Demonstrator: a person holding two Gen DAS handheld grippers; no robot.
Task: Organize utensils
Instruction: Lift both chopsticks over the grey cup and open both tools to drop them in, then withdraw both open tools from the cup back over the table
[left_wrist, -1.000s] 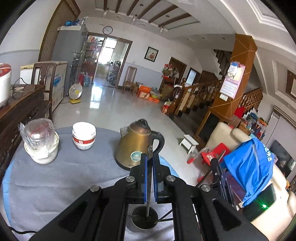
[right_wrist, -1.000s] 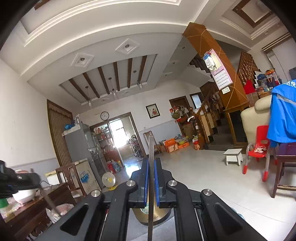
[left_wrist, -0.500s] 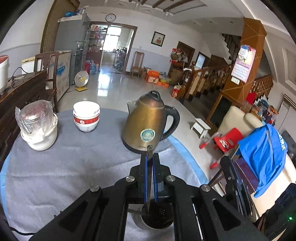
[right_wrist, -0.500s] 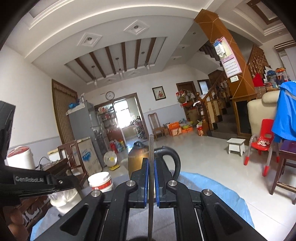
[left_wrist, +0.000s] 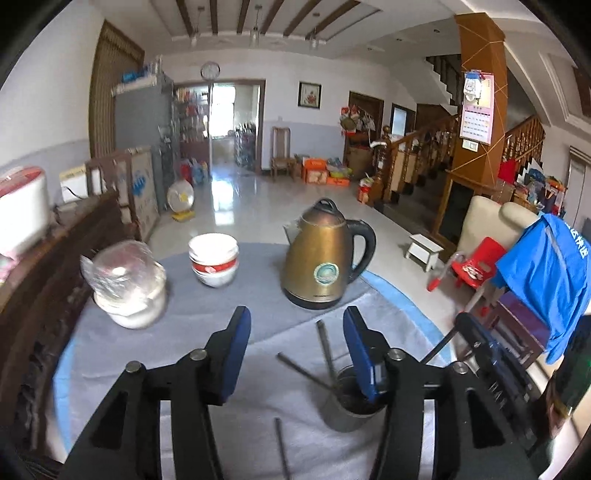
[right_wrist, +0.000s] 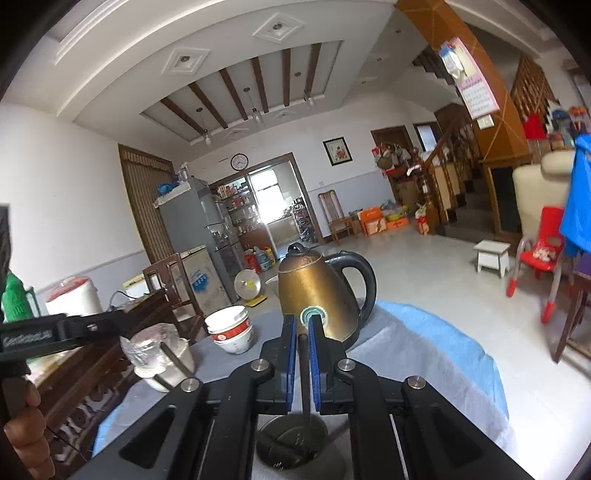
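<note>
Bare grey cloth on the desk (left_wrist: 207, 373) gives open passage at the near left, while the brass kettle (left_wrist: 321, 254) blocks the far middle, the stacked bowls (left_wrist: 213, 258) and wrapped jar (left_wrist: 123, 284) crowd the far left, and the metal cup (left_wrist: 349, 404) with its leaning sticks (left_wrist: 325, 345) stands near right.

This is the large living hall of a family home. A cloth-covered table (left_wrist: 229, 373) carries a brass electric kettle (left_wrist: 320, 260) and stacked bowls (left_wrist: 214, 259), while far off stand a wooden staircase (left_wrist: 417, 155), a wall clock (left_wrist: 210, 69), a framed picture (left_wrist: 309, 95), a refrigerator (left_wrist: 142, 122) and a red child's chair (left_wrist: 480, 262) on the tiled floor (left_wrist: 236, 206).
</note>
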